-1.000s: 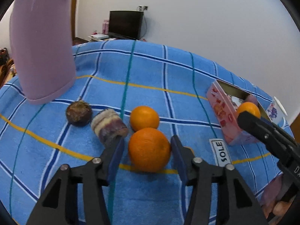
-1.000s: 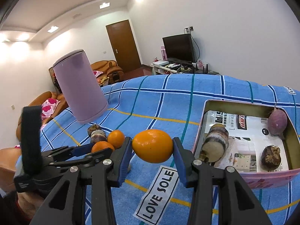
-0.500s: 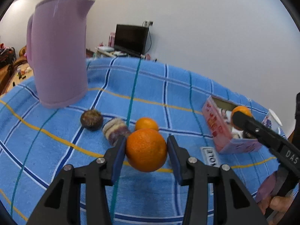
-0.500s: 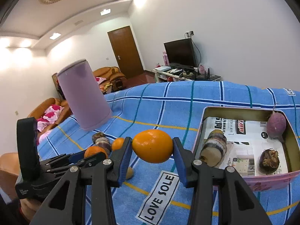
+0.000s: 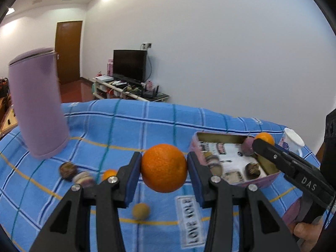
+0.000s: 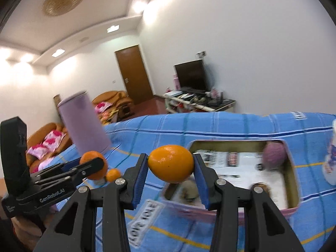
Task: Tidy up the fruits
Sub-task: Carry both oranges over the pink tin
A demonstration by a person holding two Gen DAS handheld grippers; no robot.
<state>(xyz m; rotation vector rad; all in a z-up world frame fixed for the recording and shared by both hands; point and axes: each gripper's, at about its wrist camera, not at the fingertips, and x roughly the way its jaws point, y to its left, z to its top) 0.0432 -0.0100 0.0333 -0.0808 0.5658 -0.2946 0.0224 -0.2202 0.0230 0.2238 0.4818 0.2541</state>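
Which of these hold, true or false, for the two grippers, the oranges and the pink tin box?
1. The left gripper is shut on a round orange. True.
2. The right gripper is empty. False: it grips a smooth oval orange.
3. The open pink tin box already holds produce. True: a purple round root lies in it.
4. The tall lilac cylinder lies on its side. False: it stands upright on the blue checked cloth.
5. No fruit remains on the cloth. False: a small orange sits there.
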